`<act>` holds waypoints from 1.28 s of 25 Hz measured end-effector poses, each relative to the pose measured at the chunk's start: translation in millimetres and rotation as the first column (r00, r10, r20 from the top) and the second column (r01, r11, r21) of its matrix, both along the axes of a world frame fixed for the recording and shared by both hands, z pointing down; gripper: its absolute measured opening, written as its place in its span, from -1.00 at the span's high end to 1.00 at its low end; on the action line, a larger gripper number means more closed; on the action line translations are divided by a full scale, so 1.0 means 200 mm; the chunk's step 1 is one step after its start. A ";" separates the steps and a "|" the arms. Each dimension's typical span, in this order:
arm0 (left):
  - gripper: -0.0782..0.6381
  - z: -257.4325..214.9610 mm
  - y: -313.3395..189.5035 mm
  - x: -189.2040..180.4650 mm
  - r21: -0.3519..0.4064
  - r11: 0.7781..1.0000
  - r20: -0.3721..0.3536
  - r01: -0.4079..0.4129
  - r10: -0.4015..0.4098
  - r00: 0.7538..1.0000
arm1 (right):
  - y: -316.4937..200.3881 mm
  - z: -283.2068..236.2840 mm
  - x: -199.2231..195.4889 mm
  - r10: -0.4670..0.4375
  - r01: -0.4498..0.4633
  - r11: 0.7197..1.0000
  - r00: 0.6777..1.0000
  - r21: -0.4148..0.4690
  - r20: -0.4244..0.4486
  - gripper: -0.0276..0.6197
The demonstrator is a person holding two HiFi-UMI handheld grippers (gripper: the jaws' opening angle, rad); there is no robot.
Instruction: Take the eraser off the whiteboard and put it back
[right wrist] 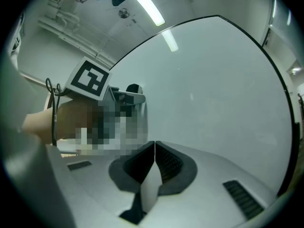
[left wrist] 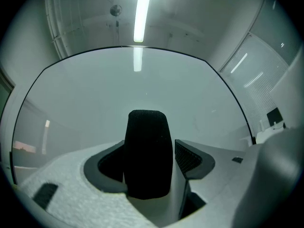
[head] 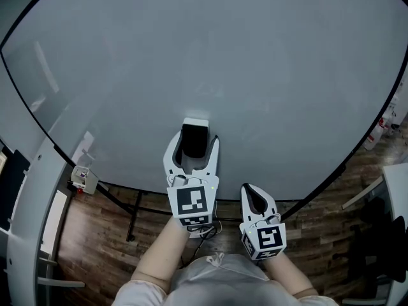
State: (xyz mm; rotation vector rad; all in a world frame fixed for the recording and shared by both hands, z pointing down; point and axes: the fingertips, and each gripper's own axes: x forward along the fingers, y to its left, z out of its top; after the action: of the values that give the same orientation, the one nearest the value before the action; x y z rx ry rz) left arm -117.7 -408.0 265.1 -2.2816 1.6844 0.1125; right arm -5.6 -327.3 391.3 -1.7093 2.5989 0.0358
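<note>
**Eraser upright on the board, left tongs slack around it**

One eraser [left wrist: 147, 148] is in play. It is a dark oblong block, and it sits on the whiteboard [head: 210, 56] close to the lower edge, about midway along that edge. Its long axis runs straight up the board, square to the lower edge, with one short end toward the person and the other toward the top edge. In the left gripper view it stands upright with a rounded top. In the head view a pale band shows at its far end.

There are two grippers, each carrying one marker cube. The left gripper [head: 196, 137] reaches out to the board with its jaws spread, one on each long side of the eraser. The right pad [left wrist: 189, 156] stands just clear of the block, with a narrow gap showing. The other pad lies close against the opposite side, and whether it touches cannot be told. The grasp is released, and the block stays on the board between the open jaws. Its marker cube [head: 191, 203] sits just behind the jaws, above the forearm.

The right gripper [head: 254, 193] is beside the left one and nearer the person, below the lower edge of the board. Its two ribbed pads are clenched flat together with nothing between them. Its marker cube [head: 269, 238] faces the head camera.

There is one whiteboard, dark-framed and on a stand, with its face bare apart from the eraser. A wooden floor [head: 95, 234] shows beneath it. One ceiling strip light [left wrist: 141, 11] glows above the board's top edge.
</note>
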 end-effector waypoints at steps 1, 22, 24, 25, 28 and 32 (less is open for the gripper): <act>-0.07 0.00 0.00 0.00 -0.003 1.000 0.002 -0.003 0.003 1.000 | 0.00 0.00 0.00 -0.002 0.002 1.000 1.000 0.000 -0.001 0.83; -0.03 0.19 0.26 -0.11 -0.040 0.999 -0.056 -0.009 0.007 0.998 | 0.07 0.04 -0.04 -0.014 0.014 1.000 1.000 -0.018 -0.003 0.83; 0.32 0.29 0.31 -0.12 -0.062 0.998 -0.058 0.000 -0.004 0.998 | 0.07 0.05 -0.05 -0.016 0.016 1.000 1.000 -0.026 0.001 0.83; 0.43 0.34 0.32 -0.12 -0.075 0.997 -0.056 -0.002 -0.003 0.998 | 0.08 0.05 -0.06 -0.018 0.018 1.000 1.000 -0.025 0.006 0.83; 0.62 0.50 0.35 -0.10 -0.139 0.990 -0.024 -0.017 0.013 1.000 | 0.10 0.04 -0.10 -0.031 0.031 1.000 0.999 -0.006 0.009 0.83; 0.71 0.70 0.40 -0.06 -0.233 0.972 -0.001 -0.031 0.032 0.999 | 0.12 0.05 -0.15 -0.049 0.049 0.999 0.999 0.000 0.023 0.83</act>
State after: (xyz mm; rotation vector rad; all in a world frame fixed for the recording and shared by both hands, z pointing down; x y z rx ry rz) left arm -130.6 -327.2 404.6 -2.4754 1.7415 -0.0870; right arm -36.3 -303.5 401.6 -1.6362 2.6233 0.0141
